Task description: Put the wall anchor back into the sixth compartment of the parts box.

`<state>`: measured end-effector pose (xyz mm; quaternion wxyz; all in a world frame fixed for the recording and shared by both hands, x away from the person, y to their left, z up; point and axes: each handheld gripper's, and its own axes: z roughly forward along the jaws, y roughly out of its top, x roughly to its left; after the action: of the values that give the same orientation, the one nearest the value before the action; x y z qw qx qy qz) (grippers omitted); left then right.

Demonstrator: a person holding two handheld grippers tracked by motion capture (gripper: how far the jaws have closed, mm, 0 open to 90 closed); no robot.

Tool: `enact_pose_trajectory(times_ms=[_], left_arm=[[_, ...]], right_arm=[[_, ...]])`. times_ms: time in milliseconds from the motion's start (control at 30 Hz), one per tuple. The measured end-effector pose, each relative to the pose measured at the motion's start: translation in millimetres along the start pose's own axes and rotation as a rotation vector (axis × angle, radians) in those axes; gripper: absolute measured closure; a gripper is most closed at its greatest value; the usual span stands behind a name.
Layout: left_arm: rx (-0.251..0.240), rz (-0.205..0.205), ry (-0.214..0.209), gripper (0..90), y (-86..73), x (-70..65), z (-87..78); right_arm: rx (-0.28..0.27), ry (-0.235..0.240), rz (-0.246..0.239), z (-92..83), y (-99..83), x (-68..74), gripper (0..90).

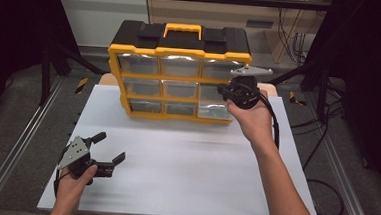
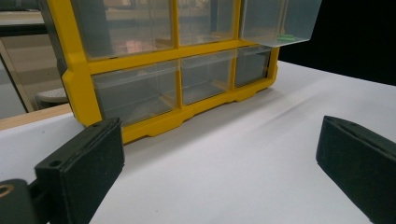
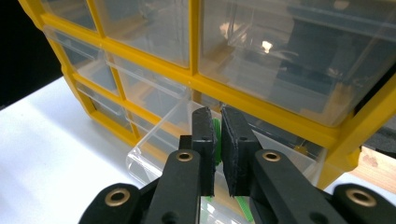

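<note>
A yellow and black organizer (image 1: 180,51) with clear drawers stands at the back of the white table (image 1: 175,166). One clear drawer (image 3: 159,149) in its right column is pulled out (image 2: 280,23). My right gripper (image 1: 224,91) is right in front of that column, above the open drawer. Its jaws (image 3: 217,126) are nearly closed on a thin green strip (image 3: 216,135), which hangs down toward the drawer. A bit of green (image 2: 285,36) shows inside the drawer. My left gripper (image 1: 110,146) rests low on the table at the front left, open and holding nothing (image 2: 219,154).
The organizer's other clear drawers (image 1: 178,89) are pushed in. A wooden edge (image 2: 28,119) shows behind the table at the organizer's left. Black frame posts (image 1: 46,63) and cables (image 1: 321,145) flank the table.
</note>
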<state>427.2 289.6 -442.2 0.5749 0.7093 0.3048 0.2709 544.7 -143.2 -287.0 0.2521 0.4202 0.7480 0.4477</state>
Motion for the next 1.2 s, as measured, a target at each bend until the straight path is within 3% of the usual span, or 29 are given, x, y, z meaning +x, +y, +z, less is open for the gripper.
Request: enact_pose_trajectory(times_ms=[167, 267, 433, 600, 700, 833, 1200], left_arm=[[-0.001, -0.001, 0.002, 0.9, 0.4, 1.1, 0.1], [-0.001, 0.0, 0.003, 0.9, 0.9, 1.0, 0.9], [0.004, 0.006, 0.002, 0.9, 0.8, 0.1, 1.1], [0.002, 0.003, 0.005, 1.0, 0.7, 0.3, -0.2], [0.003, 0.002, 0.006, 0.9, 0.5, 0.9, -0.2], [0.002, 0.0, 0.006, 0.9, 0.8, 0.7, -0.3], [-0.001, -0.003, 0.011, 0.9, 1.2, 2.4, -1.8]], right_arm=[[0.022, -0.003, -0.007, 5.9, -1.0, -1.1, 82.3], [0.021, -0.005, -0.004, 6.2, -1.4, -2.0, 70.5], [-0.033, -0.024, 0.023, -4.1, -0.6, -2.6, 47.7], [-0.091, -0.01, 0.049, -16.7, 1.3, -1.3, 25.1], [-0.136, 0.0, 0.071, -23.7, -0.7, -2.5, 17.0], [-0.174, 0.003, 0.076, -31.7, -8.5, -6.1, 10.1], [-0.271, 0.013, 0.1, -57.7, -37.2, -21.8, 4.9]])
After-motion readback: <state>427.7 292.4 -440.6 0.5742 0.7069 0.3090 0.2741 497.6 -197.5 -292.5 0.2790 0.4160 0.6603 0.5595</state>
